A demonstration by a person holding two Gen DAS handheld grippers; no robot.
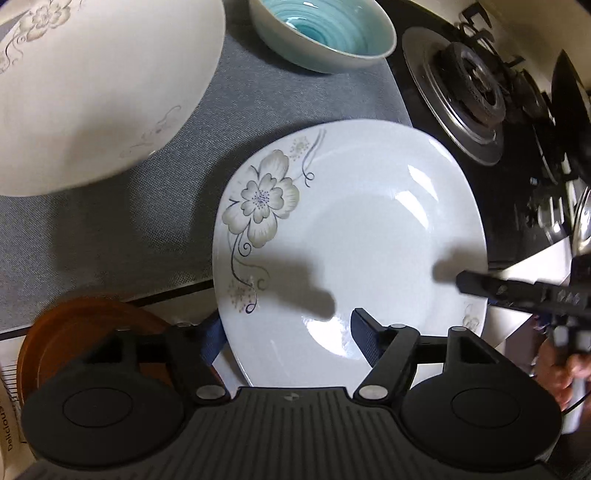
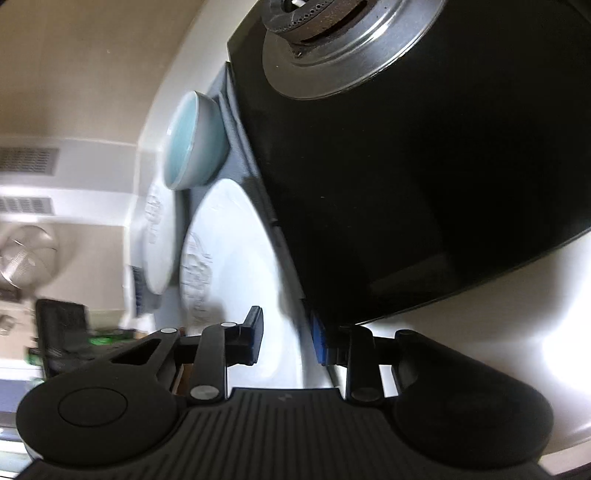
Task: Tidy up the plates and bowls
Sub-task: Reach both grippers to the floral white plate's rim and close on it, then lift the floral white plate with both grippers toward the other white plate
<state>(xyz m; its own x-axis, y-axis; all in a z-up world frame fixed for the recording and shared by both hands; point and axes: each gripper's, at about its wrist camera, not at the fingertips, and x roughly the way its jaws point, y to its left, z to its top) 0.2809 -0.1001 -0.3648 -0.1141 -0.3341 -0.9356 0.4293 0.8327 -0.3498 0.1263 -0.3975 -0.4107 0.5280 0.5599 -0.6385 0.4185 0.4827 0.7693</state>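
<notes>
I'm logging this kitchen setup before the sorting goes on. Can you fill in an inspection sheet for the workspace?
Surface: grey mat on a pale counter, beside a black stove.
Job's things: flowered plate lying flat, near edge between the left jaws; second flowered plate and teal bowl behind it; brown dish at lower left.
Clutter: printed paper at the left edge, barely visible.
Grippers: left gripper open astride the plate rim; right gripper at the plate's right edge, rim between its jaws, contact unclear.
Cables: thin dark cord by the person's hand.
Surroundings: wall vents, blurred fan.
</notes>
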